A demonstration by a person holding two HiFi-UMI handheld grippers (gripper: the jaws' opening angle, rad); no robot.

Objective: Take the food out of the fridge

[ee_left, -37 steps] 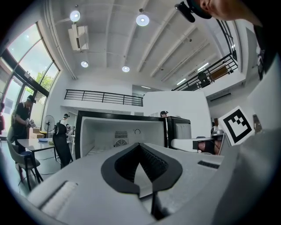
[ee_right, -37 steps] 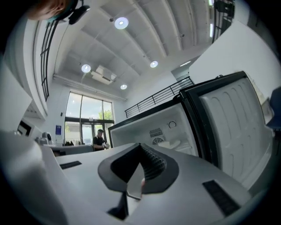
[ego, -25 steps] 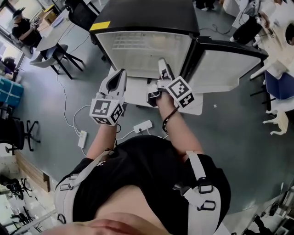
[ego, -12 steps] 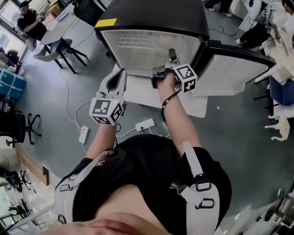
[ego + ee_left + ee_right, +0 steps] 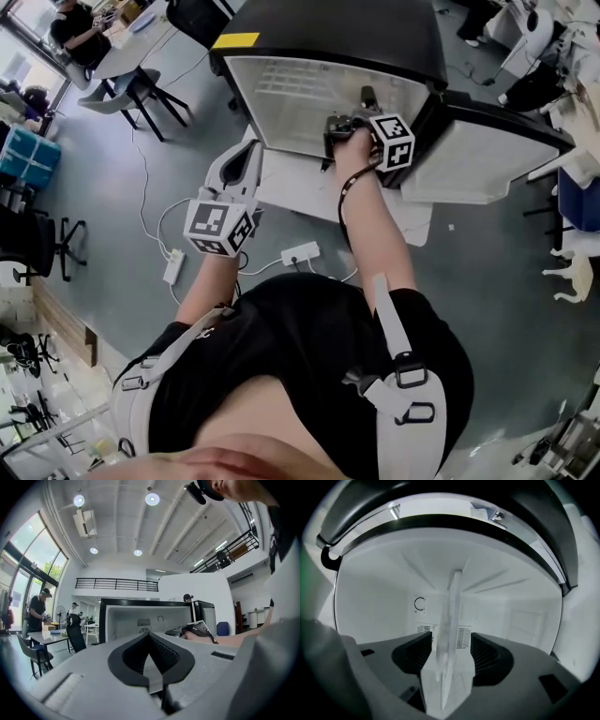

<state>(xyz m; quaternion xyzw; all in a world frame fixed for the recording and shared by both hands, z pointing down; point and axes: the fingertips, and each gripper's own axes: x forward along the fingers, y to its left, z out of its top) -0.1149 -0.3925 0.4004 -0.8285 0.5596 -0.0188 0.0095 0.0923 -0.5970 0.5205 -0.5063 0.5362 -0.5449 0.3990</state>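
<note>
A white power strip [image 5: 300,253] and a blue crate [image 5: 23,155] rest on the grey floor [image 5: 112,216].

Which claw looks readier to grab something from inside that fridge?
Right. The right claw is inside the open fridge, jaws apart with a thin white piece between them; the left claw hangs outside, shut.

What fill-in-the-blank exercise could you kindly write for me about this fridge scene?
1. The fridge door stands ___.
2. The gripper inside the fridge is the ___ one.
3. The left gripper has its jaws ___, with nothing between them.

Missing words: open; right; shut
</note>
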